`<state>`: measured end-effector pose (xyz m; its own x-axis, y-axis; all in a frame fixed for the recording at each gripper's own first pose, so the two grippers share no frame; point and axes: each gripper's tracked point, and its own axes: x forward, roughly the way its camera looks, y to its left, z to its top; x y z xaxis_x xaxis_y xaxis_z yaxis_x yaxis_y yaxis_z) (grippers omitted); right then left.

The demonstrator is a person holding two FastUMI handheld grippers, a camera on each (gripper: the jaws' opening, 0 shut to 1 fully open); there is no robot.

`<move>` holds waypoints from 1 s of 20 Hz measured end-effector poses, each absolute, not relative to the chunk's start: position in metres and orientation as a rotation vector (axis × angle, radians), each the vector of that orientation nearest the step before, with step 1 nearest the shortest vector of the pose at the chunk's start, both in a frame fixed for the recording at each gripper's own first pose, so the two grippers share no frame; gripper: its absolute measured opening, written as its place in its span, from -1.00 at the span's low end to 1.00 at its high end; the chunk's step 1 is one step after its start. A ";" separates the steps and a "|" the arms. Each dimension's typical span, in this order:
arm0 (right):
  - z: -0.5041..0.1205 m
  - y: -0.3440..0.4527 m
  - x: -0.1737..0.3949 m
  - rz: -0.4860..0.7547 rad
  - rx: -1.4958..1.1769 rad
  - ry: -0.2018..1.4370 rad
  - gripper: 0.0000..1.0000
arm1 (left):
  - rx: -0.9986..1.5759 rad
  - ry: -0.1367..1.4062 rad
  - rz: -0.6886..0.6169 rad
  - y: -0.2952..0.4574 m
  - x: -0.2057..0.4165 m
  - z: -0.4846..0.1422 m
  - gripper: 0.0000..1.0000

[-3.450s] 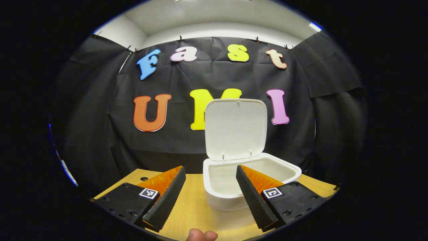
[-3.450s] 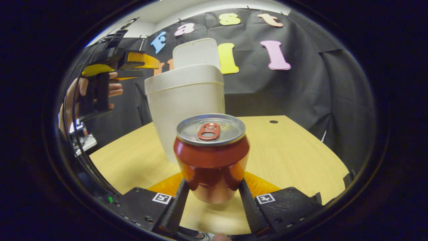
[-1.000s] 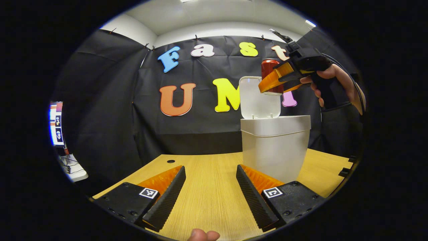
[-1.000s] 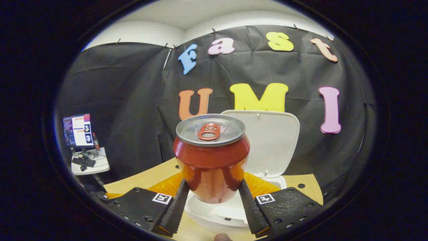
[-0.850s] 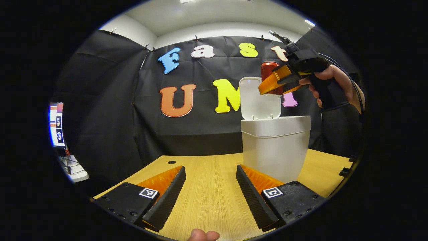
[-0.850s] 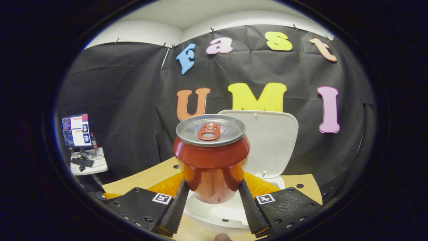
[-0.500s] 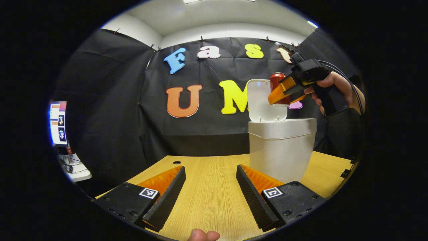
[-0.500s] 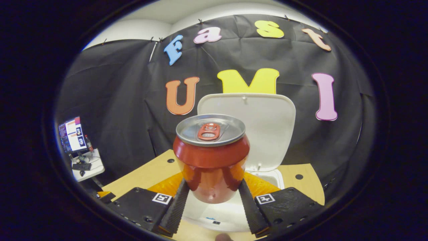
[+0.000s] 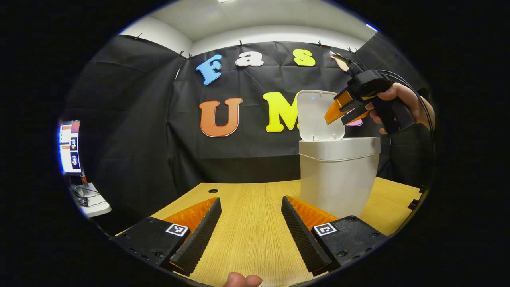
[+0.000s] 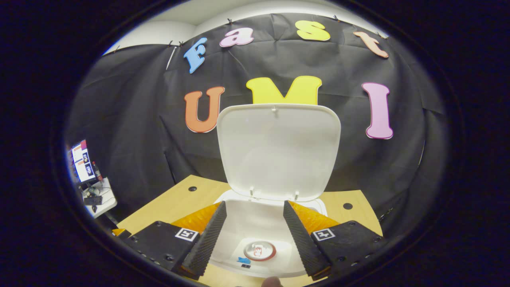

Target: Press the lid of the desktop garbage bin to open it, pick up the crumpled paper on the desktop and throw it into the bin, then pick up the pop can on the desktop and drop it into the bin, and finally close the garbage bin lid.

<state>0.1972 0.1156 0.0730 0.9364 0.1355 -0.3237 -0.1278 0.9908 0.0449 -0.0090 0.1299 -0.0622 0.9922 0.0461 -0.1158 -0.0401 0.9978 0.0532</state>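
The can [image 10: 260, 250] is seen upright at the bottom of the bin [image 9: 338, 175], its silver top and red tab facing up, between the parted fingers of the right gripper [image 10: 255, 233] in the right gripper view. A small blue item lies beside the can inside the bin; what it is cannot be told, and the crumpled paper cannot be made out. The jaws of the right gripper are apart and nothing is held between them. The gripper is poised above the bin's mouth, just in front of the lid [image 10: 279, 149], which stands raised on its hinge at the back.

In the left gripper view the right gripper [image 9: 342, 111] is seen beside the raised lid [image 9: 318, 115], held by a hand [image 9: 402, 103]. The left gripper [image 9: 251, 227] is held low over the desk [image 9: 255, 223], well apart from the bin, its jaws also apart and empty.

With the can judged to be dropped, only the closing of the lid appears to be left. Several faults could follow. If the lid is struck from the front by the nearby fingers, it could be forced backward against its hinge instead of being brought down. If it is pushed sideways or too hard, the light bin could be slid or tipped on the smooth desk. If the lid is lowered without firm pressure at its front edge, the latch may not be engaged and the lid could spring up again.
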 end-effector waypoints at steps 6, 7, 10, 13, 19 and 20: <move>0.146 0.117 0.180 0.145 0.042 0.194 0.83 | 0.010 0.103 0.014 0.122 -0.007 -0.060 0.96; 0.162 0.112 0.181 0.131 0.041 0.163 0.82 | -0.006 0.102 0.006 0.118 -0.006 -0.060 0.96; 0.192 0.110 0.189 0.106 0.019 0.101 0.82 | -0.012 0.103 0.010 0.122 -0.007 -0.058 0.96; 0.208 0.112 0.207 0.101 0.002 0.096 0.82 | -0.011 0.104 0.021 0.127 -0.008 -0.059 0.96; 0.237 0.112 0.258 0.090 0.041 0.155 0.82 | 0.033 0.092 0.031 0.128 -0.010 -0.054 0.96; 0.238 0.111 0.267 0.085 0.039 0.163 0.83 | 0.028 0.091 0.020 0.124 -0.009 -0.054 0.96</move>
